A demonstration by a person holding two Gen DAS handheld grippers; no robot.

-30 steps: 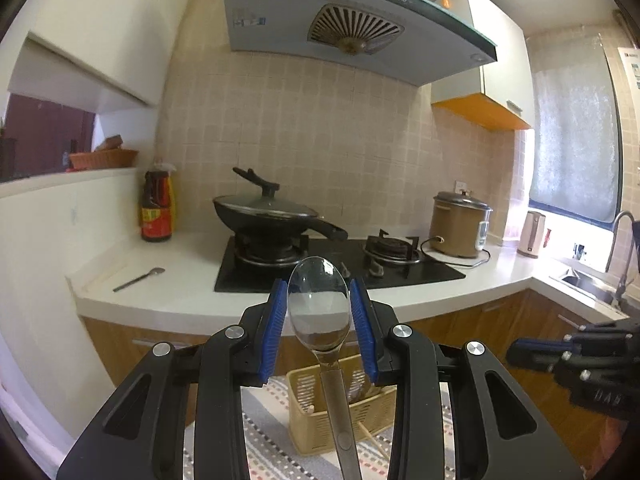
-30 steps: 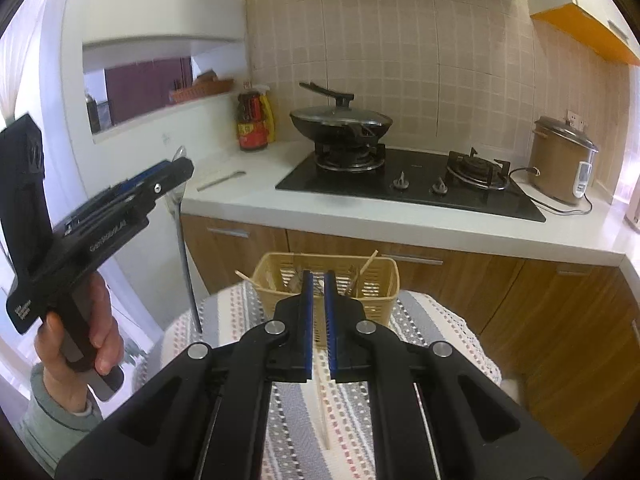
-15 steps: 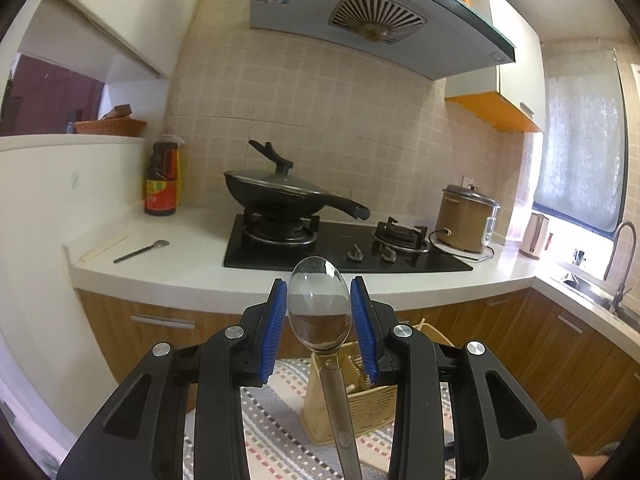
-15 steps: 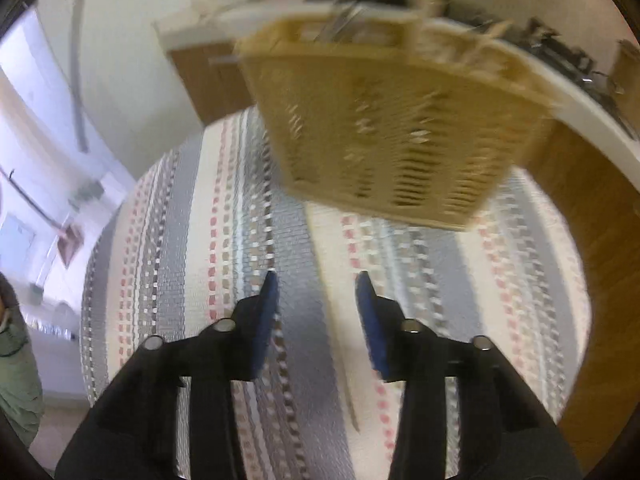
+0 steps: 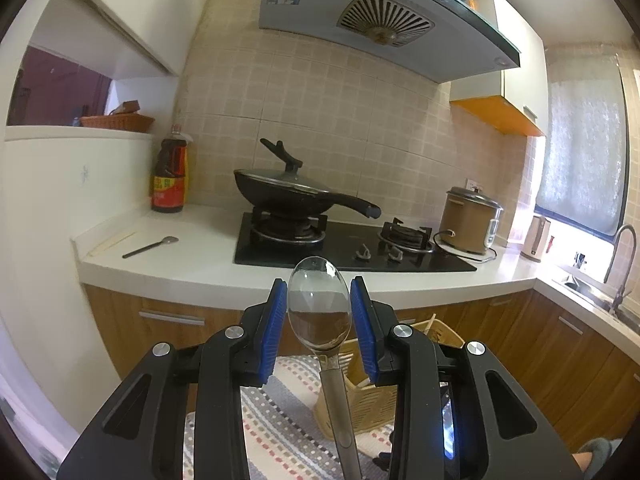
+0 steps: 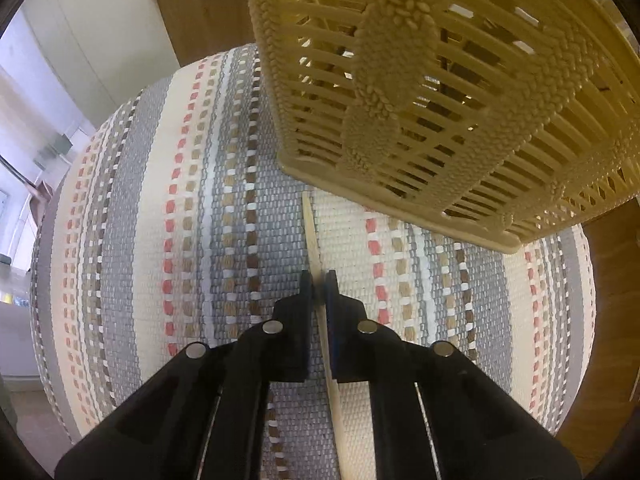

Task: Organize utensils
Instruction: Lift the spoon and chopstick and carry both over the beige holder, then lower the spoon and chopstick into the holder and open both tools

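My left gripper is shut on a metal spoon, bowl up, held high above the table. The yellow utensil basket shows below it on the striped cloth. In the right wrist view my right gripper is down at the striped cloth, its blue pads closed on a pale wooden chopstick that lies on the cloth. The chopstick's far tip reaches the foot of the yellow basket, which holds several utensils.
A white counter carries a spoon, chopsticks, a sauce bottle, a hob with a lidded wok and a rice cooker. A sink and tap are at the right. Wooden cabinets stand behind the table.
My right gripper dropped to the cloth, opened, then closed on the chopstick. My left gripper kept the spoon and drifted a little; the basket now sits further right below it.
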